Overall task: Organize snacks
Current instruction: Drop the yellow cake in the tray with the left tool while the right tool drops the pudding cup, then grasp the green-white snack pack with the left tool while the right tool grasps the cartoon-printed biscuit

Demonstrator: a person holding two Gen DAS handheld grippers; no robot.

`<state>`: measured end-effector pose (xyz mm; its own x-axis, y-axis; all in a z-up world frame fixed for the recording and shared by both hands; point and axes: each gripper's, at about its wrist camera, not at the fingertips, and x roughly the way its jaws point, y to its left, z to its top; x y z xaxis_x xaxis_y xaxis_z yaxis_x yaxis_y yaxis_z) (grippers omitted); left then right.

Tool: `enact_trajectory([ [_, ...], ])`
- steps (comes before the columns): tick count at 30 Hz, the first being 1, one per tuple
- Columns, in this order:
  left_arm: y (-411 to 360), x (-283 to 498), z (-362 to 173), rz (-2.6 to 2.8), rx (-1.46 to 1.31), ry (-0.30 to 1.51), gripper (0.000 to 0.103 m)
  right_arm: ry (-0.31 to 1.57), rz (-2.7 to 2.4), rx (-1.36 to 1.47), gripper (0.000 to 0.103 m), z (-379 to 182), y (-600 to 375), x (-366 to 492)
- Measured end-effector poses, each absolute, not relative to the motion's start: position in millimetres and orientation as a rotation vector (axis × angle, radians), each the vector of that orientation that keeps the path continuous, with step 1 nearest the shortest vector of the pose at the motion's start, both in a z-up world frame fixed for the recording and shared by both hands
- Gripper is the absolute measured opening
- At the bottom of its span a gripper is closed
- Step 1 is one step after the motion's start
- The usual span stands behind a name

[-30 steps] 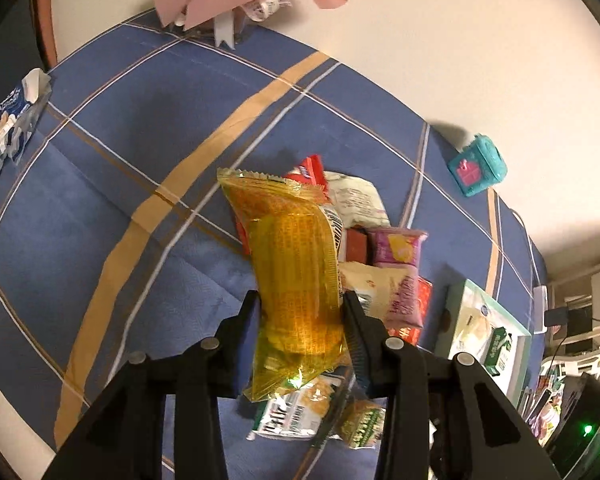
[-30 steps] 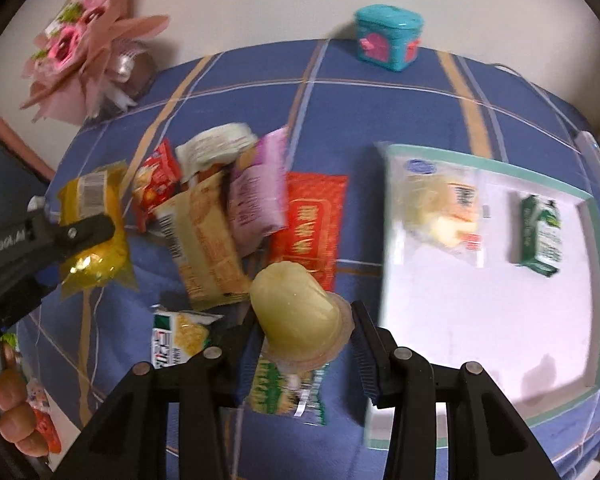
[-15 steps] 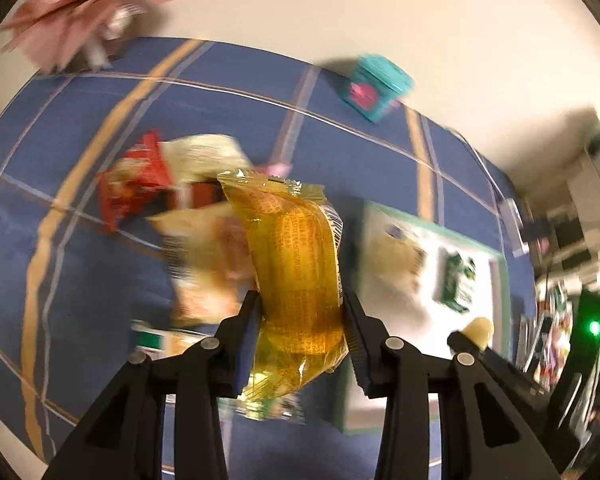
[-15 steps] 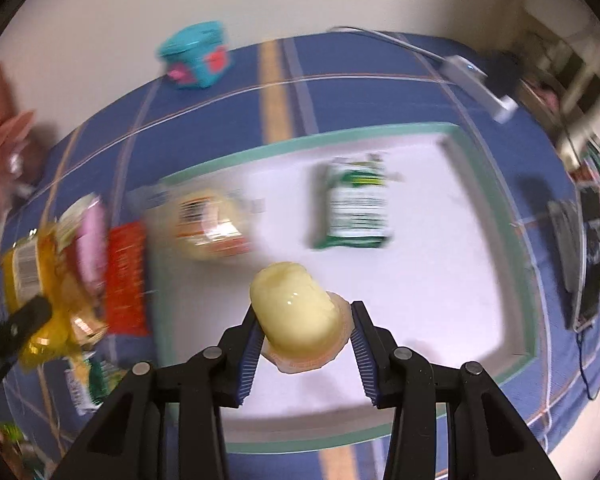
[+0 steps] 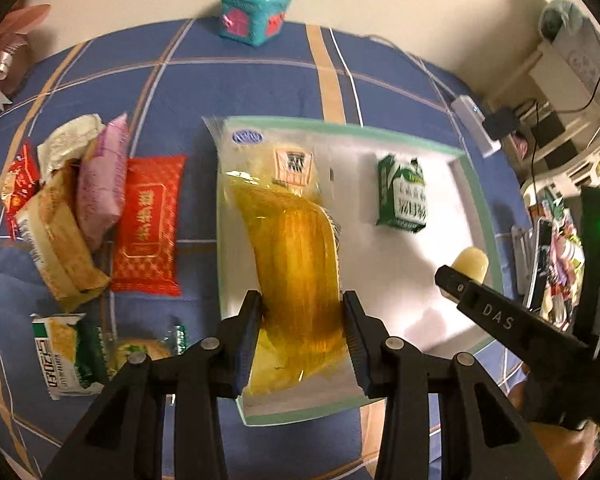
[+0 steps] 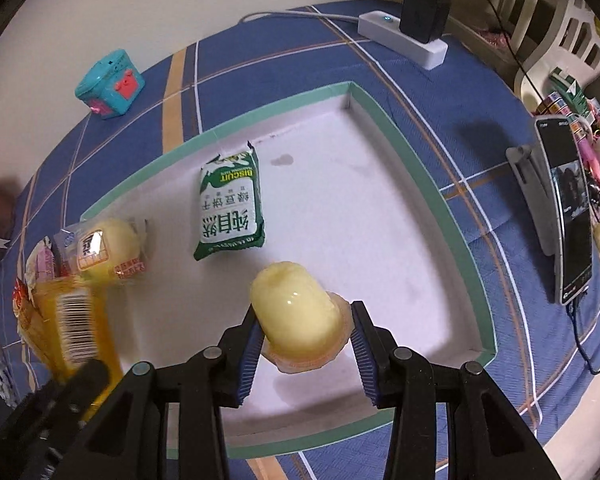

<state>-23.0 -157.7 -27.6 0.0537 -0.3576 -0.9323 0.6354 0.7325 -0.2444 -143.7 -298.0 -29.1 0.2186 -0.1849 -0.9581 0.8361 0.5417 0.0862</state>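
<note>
My left gripper (image 5: 302, 340) is shut on a yellow snack packet (image 5: 296, 276) and holds it above the left part of the white tray (image 5: 476, 200) with the green rim. My right gripper (image 6: 304, 344) is shut on a pale yellow jelly cup (image 6: 296, 312) above the tray's (image 6: 400, 128) near part. In the tray lie a green biscuit pack (image 6: 230, 210) and a clear-wrapped yellow bun (image 6: 104, 248). The yellow packet also shows at the left of the right wrist view (image 6: 66, 328). The jelly cup shows at the right of the left wrist view (image 5: 471, 263).
Loose snacks lie left of the tray on the blue cloth: a red packet (image 5: 146, 226), a pink one (image 5: 100, 188), a tan one (image 5: 56, 240), a green-white one (image 5: 64, 356). A teal box (image 5: 254, 14) stands at the back. A power strip (image 6: 404, 38) and a phone on a stand (image 6: 568, 208) sit to the right.
Both grippers have swung right from the snack pile to over the tray, each carrying its snack. The grips have not changed.
</note>
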Motion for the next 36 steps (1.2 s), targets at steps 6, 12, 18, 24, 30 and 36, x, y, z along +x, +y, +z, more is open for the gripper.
enact_trajectory([
  [6, -160.7, -22.2, -33.1, -0.749, 0.286, 1.332, 0.056, 1.157, -0.807, 0.711, 0.048, -34.6, -299.0, -143.1],
  [12, -151.5, -14.9, -29.7, -0.705, 0.276, 1.351, 0.063, 1.164, -0.820, 0.690, 0.068, -30.9, -296.4, -140.2],
  [18, -126.4, 7.4, -18.3, -0.628, 0.229, 1.333, 0.080, 1.176, -0.810, 0.629, 0.091, -24.1, -283.1, -129.2],
  [24, -83.4, 40.0, -8.9, -0.500, 0.189, 1.269, 0.093, 1.164, -0.790, 0.577, 0.103, -13.4, -267.3, -116.7],
  [30, -12.9, 76.8, -0.7, -0.286, 0.129, 1.217, 0.099, 1.130, -0.740, 0.545, 0.103, 1.2, -246.0, -95.1],
  [36, 40.6, 90.2, 0.4, -0.175, 0.066, 1.208, 0.099, 1.103, -0.643, 0.495, 0.103, 18.6, -206.9, -68.9],
])
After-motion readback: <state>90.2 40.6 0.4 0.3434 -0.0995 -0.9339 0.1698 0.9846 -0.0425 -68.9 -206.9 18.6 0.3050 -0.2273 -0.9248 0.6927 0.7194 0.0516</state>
